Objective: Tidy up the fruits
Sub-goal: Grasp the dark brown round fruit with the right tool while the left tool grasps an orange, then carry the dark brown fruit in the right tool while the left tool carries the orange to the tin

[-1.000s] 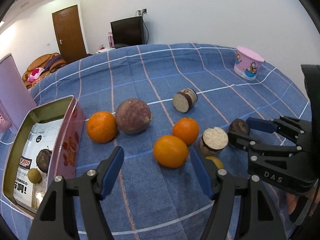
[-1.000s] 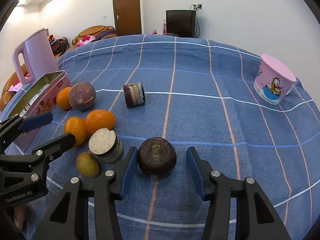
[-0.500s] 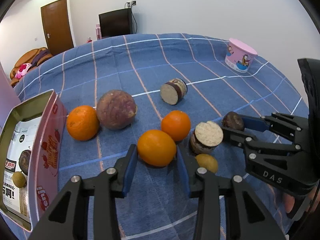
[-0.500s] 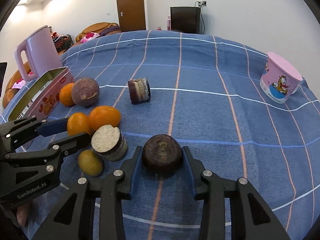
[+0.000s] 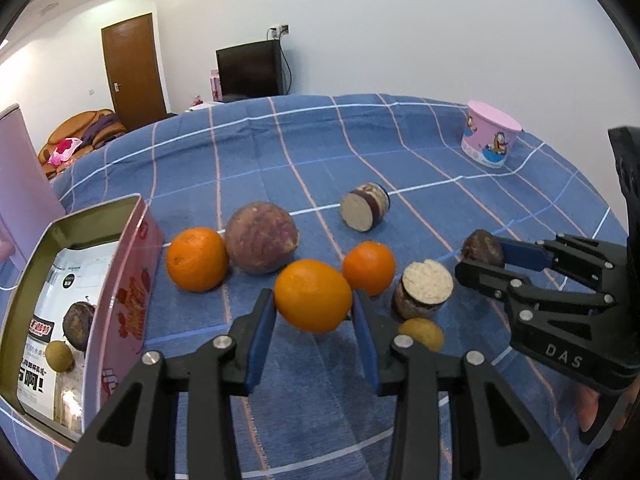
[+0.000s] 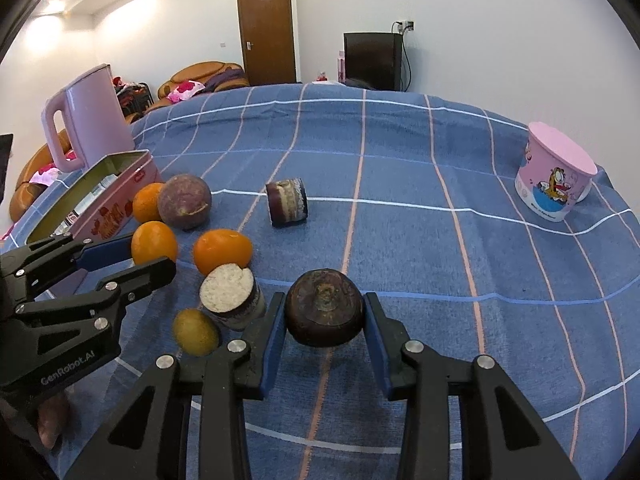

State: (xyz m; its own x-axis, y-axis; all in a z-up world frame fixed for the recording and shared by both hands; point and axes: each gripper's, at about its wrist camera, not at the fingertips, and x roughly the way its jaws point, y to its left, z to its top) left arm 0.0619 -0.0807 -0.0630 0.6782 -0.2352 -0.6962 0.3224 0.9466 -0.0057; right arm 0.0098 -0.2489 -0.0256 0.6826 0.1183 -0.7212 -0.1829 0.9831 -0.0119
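Note:
My left gripper (image 5: pixel 314 308) is shut on an orange (image 5: pixel 313 296) and holds it just above the blue cloth. My right gripper (image 6: pixel 324 316) is shut on a dark brown round fruit (image 6: pixel 325 307), also lifted; the same fruit shows in the left wrist view (image 5: pixel 482 247). On the cloth lie two more oranges (image 5: pixel 197 259) (image 5: pixel 369 267), a large purple-brown fruit (image 5: pixel 261 237), two cut purple pieces (image 5: pixel 423 289) (image 5: pixel 365 213) and a small yellow-green fruit (image 5: pixel 422 333). An open pink tin (image 5: pixel 120 280) at the left holds a dark fruit and a small green one.
A pink cartoon cup (image 6: pixel 554 178) stands upside down at the far right of the table. A pink kettle (image 6: pixel 86 118) stands behind the tin at the left. The blue checked cloth (image 6: pixel 420 208) covers the whole table.
Both grippers closed from open onto their fruits, the left on the orange and the right on the dark fruit, and both have lifted slightly off the cloth.

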